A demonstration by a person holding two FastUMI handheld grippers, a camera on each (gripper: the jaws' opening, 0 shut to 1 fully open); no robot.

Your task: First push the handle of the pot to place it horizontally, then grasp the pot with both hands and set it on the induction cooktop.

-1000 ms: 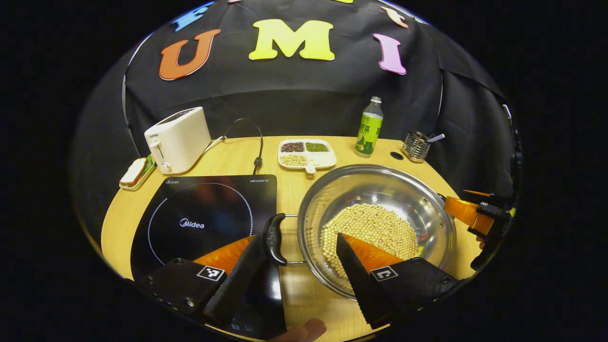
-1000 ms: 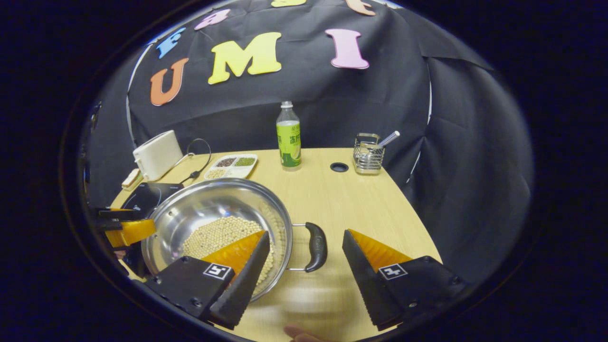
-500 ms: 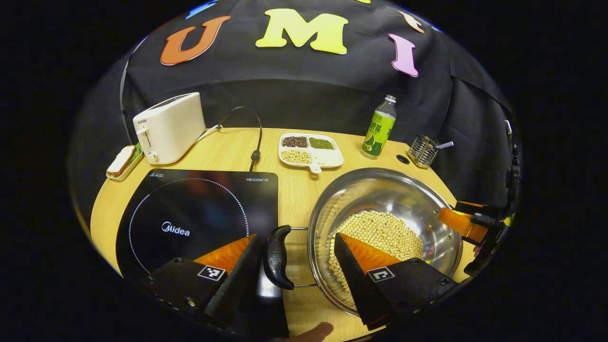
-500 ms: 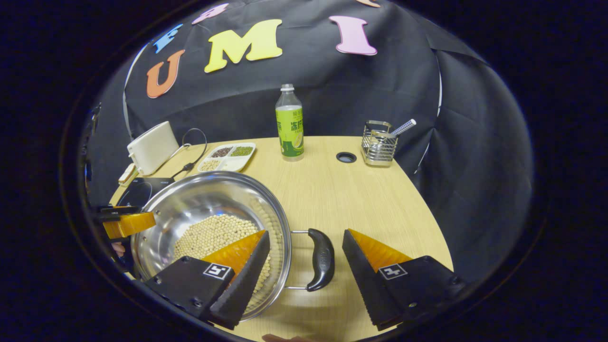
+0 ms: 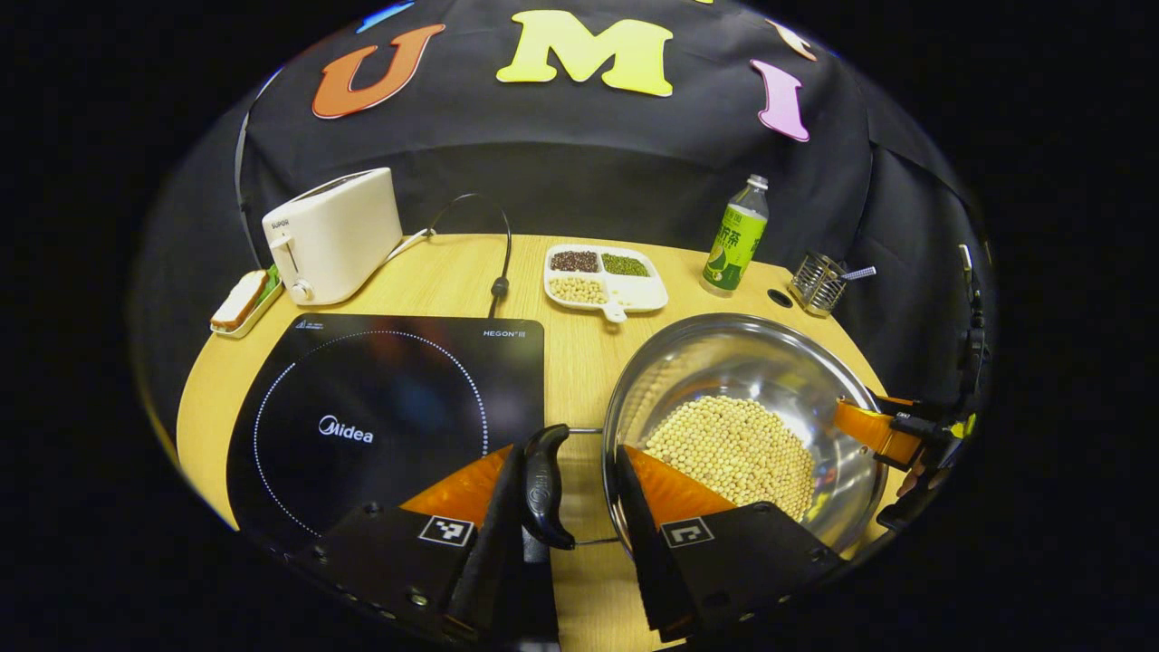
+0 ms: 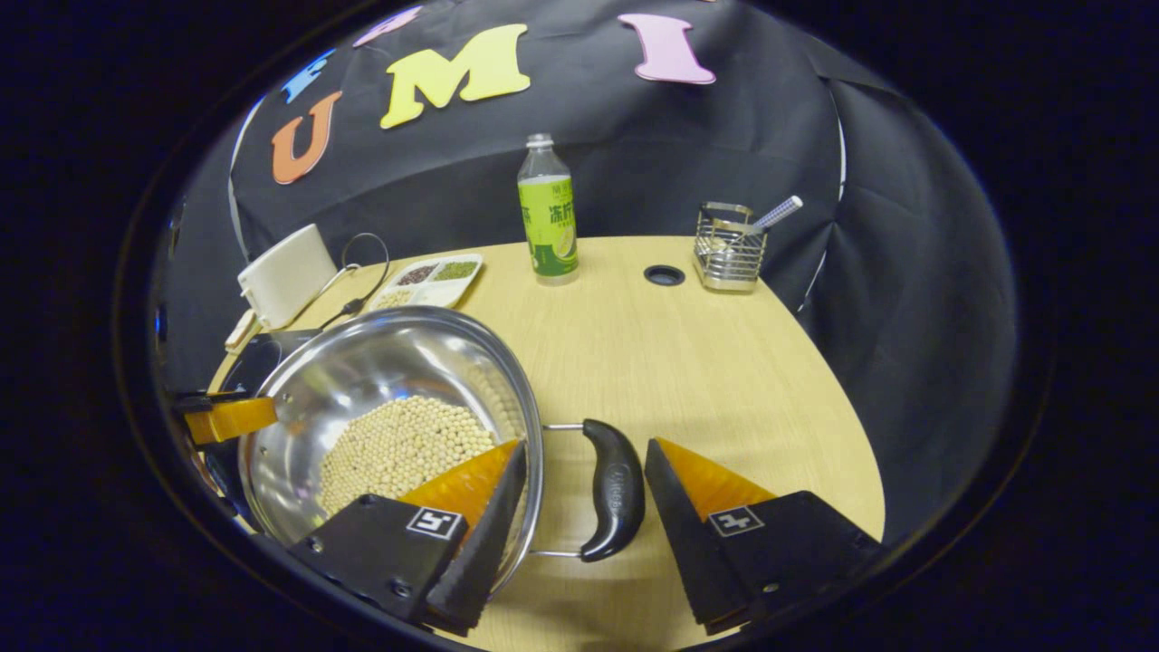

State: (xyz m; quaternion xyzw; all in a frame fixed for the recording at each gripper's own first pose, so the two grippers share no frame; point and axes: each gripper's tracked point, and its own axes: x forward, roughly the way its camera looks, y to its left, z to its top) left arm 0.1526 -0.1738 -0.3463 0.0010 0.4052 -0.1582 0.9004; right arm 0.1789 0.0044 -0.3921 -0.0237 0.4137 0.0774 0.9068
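Note:
A steel pot [image 5: 751, 358] holding pale beans [image 5: 733, 448] sits on the wooden table, right of the black induction cooktop [image 5: 380, 398]. Both black side handles lie level. My left gripper [image 5: 568, 453] has one finger outside the near handle [image 5: 543, 484] and the other inside the rim, shut on the pot's handle side. My right gripper [image 6: 584, 445] straddles the opposite handle [image 6: 614, 489] and the pot [image 6: 380, 362] rim the same way, jaws open with a thin gap at the handle. The right gripper [image 5: 883, 435] also shows at the pot's far side in the left gripper view.
Behind the cooktop stand a white toaster [image 5: 330, 235] with its cable and a small sandwich plate [image 5: 240, 303]. A divided dish [image 5: 605, 282], a green bottle [image 5: 735, 240] and a wire holder [image 5: 818, 281] line the back edge. Bare table [image 6: 688, 362] lies right of the pot.
The left gripper's jaws have closed in from wide open onto the near handle and rim. The right gripper has moved forward around its handle and narrowed slightly.

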